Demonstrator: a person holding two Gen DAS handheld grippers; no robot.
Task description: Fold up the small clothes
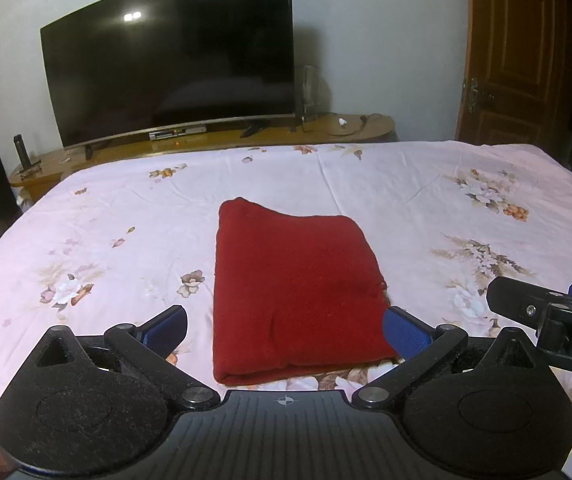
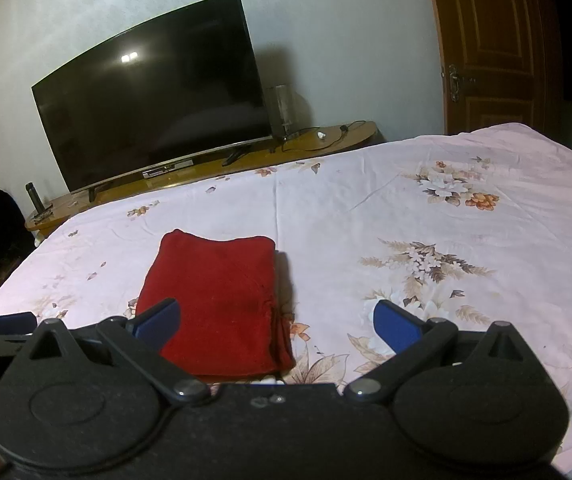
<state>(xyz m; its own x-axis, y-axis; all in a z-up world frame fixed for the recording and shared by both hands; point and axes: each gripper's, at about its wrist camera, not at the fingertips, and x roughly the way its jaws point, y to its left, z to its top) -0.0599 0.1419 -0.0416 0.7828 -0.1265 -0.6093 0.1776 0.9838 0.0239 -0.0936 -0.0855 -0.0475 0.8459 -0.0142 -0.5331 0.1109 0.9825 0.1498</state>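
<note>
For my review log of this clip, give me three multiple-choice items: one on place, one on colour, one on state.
1. Where does the folded cloth lie?
A. on the bed sheet
B. on the TV stand
C. on the floor

2. What colour is it?
A. blue
B. red
C. white

3. How do the left gripper and right gripper stand?
A. both shut on cloth
B. one shut
C. both open, holding nothing

Key: 1 A, floral sheet surrounds it; 2 B, plainly red; 3 C, their fingers are spread apart with nothing gripped.
</note>
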